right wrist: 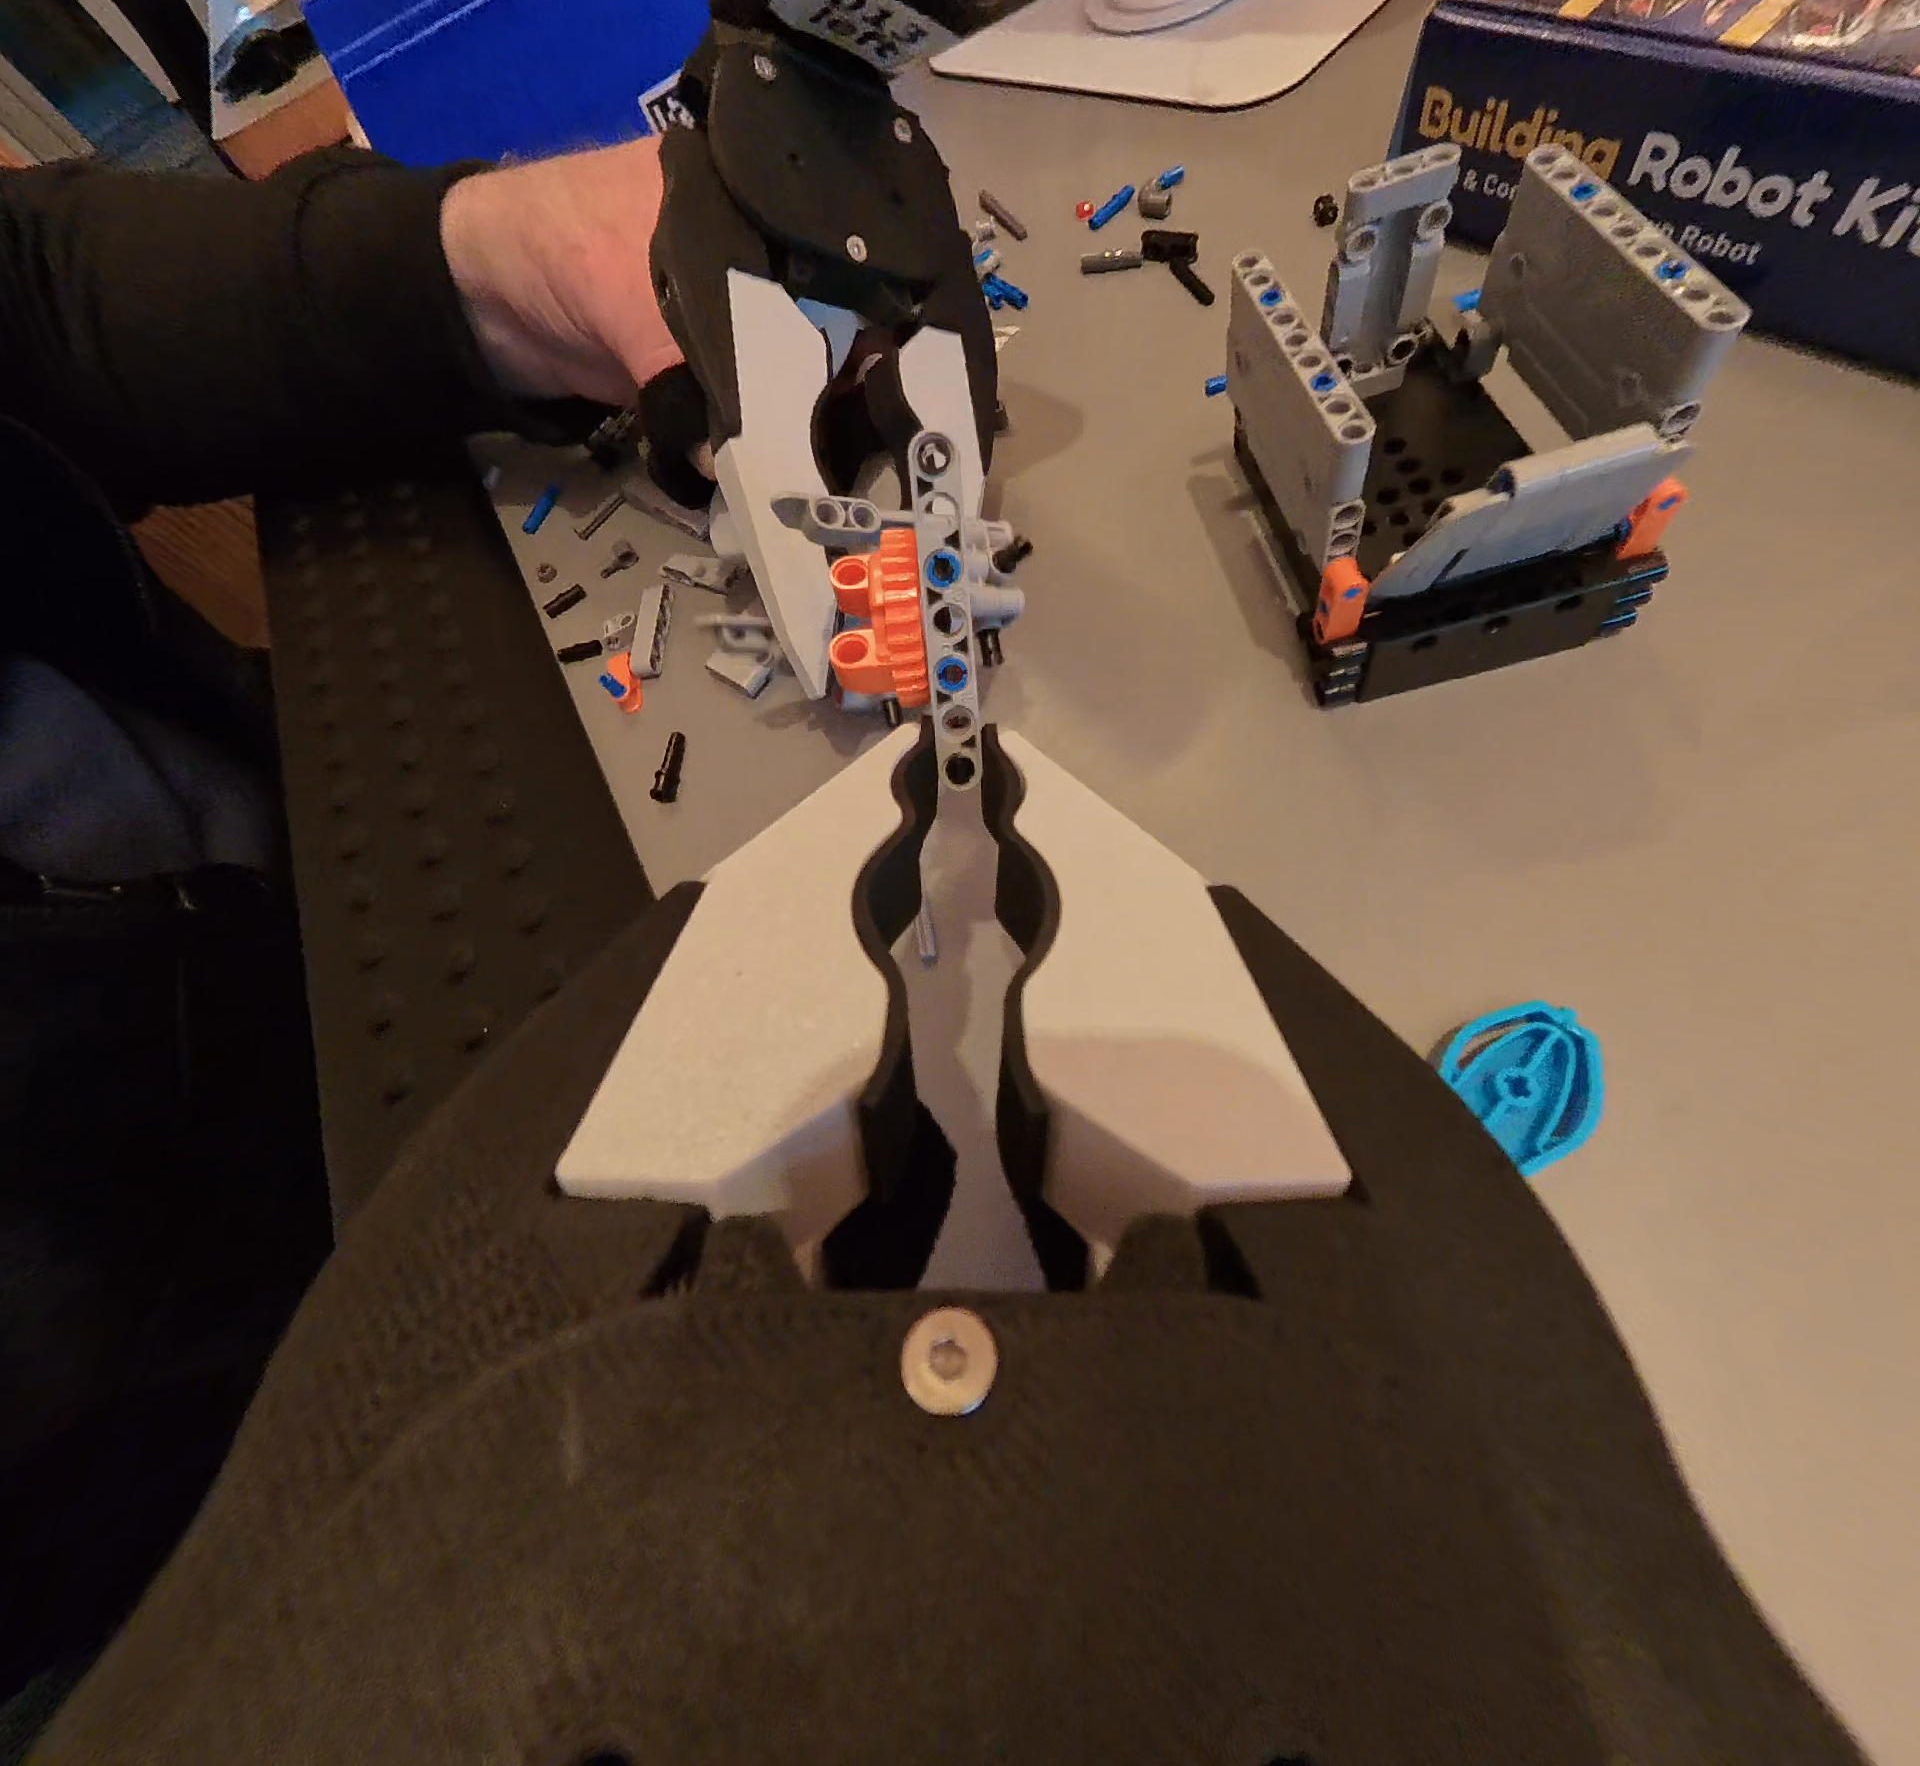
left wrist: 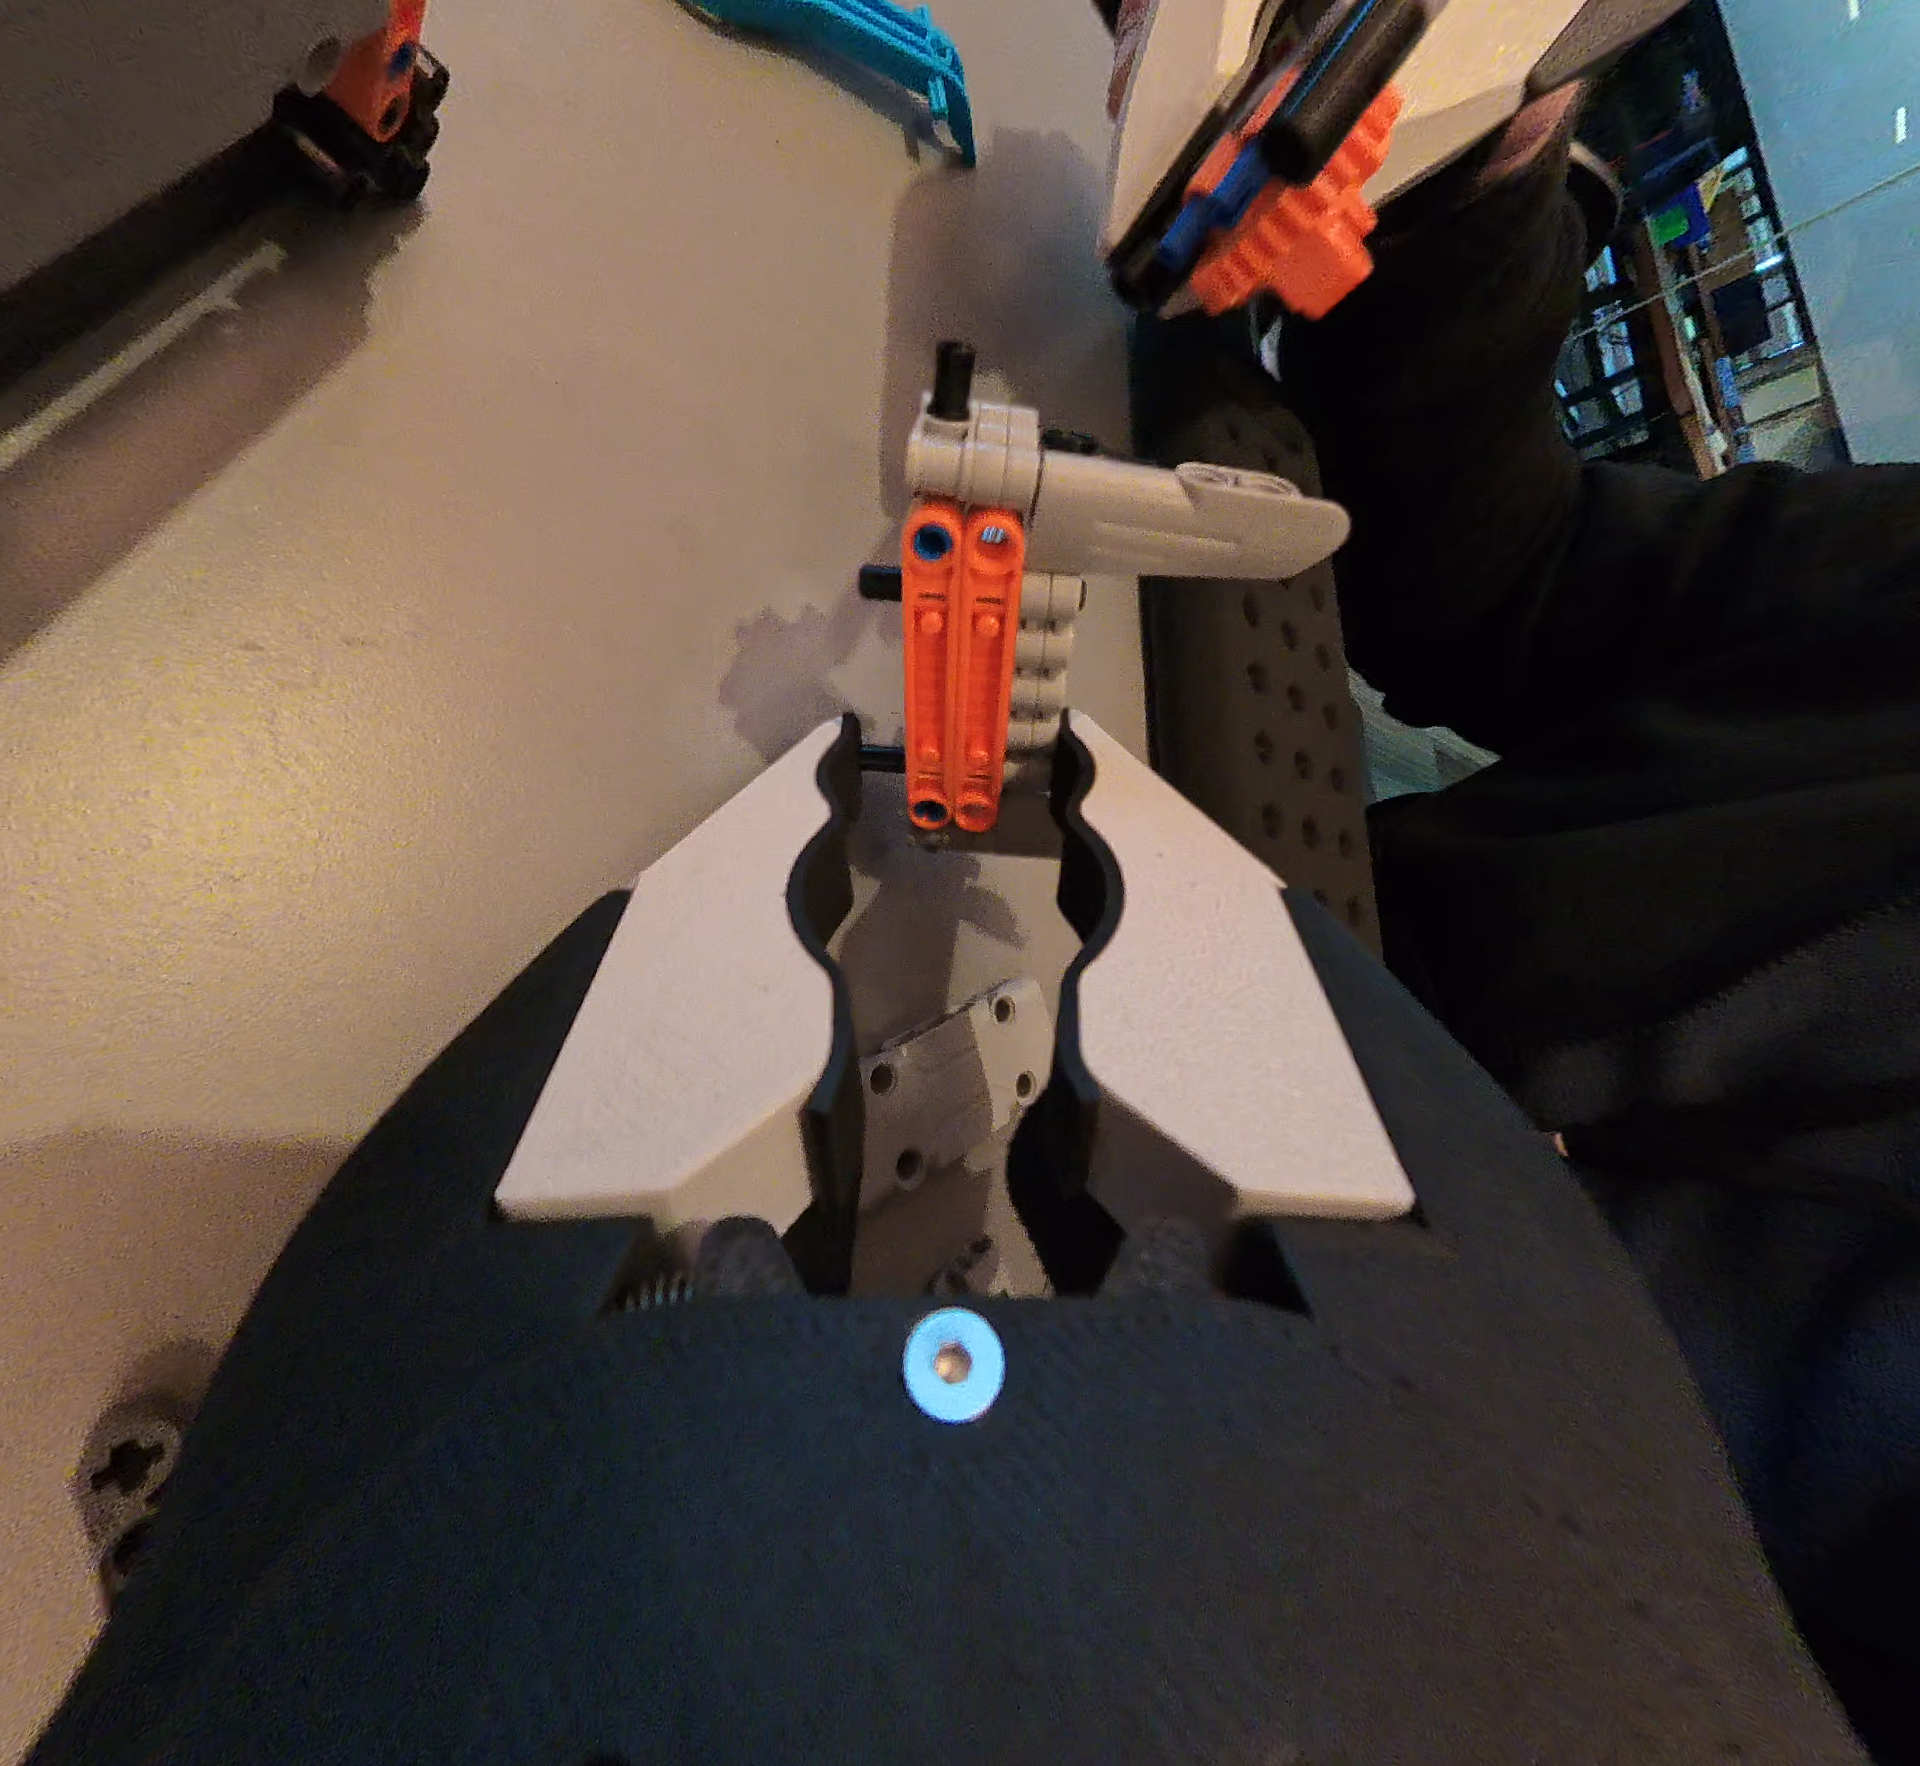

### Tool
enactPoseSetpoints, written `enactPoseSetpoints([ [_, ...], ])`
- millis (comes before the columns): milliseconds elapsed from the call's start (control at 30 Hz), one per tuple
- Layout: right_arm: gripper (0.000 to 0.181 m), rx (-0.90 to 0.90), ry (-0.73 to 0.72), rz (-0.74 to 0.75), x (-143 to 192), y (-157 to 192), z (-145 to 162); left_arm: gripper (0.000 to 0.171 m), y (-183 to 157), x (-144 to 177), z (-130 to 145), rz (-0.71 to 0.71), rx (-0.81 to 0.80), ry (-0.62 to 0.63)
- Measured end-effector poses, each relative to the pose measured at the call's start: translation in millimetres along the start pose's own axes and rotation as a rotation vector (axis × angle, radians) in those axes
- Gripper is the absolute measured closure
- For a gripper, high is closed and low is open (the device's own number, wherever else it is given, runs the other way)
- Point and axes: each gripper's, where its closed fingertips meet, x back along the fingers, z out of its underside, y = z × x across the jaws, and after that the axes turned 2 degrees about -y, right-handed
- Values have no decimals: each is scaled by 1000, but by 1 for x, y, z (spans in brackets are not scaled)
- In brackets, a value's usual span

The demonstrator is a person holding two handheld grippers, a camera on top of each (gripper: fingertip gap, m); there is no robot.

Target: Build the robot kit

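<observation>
While the left gripper [left wrist: 958, 750] is clamping its jaws onto the foot of an orange-and-grey assembly [left wrist: 961, 667], that piece is standing straight out along the fingers, twin orange beams running lengthwise and a grey curved panel [left wrist: 1184, 521] jutting off to the right at the far end. Over on the other side, the right gripper [right wrist: 951, 745] is pinching the near end of a long grey holed beam [right wrist: 948, 615], jaws closed down tight on it, and the beam's long axis is lying dead in line with the fingers. An orange toothed block [right wrist: 896, 620] is riding on the beam's left face.

Now the key relation: from the left wrist view, the right gripper's piece is hanging up and to the right, apart from the left's piece. From the right wrist view, the left gripper is reaching in from the upper left, just beyond the beam; whether the two pieces are touching, I cannot tell.

Farther out, a half-built grey box [right wrist: 1455, 511] is sitting on the table [right wrist: 1351, 885], loose pins [right wrist: 644, 615] are lying scattered, and a blue tool [right wrist: 1522, 1088] is resting to the right.
</observation>
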Motion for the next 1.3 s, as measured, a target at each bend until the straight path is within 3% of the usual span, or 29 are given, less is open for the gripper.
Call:
enactPoseSetpoints([
  [467, 176, 54, 104, 30, -2, 5, 21, 131, 24, 22, -6, -142, 12, -1],
  [667, 176, 230, 174, 58, 2, 17, 26, 123, 0, 51, -14, -83, -30, -91],
  [800, 176, 482, 270, 177, -6, 19, 26, 124, -28, 57, -18, -113, -188, -94],
  [1033, 176, 818, 357, 365, -6, 22, 8, 127, -54, 36, -16, -268, -524, -62],
  [1300, 176, 959, 439, 455, -7, 30, -7, 161, -64, 23, -25, -490, -808, -69],
])
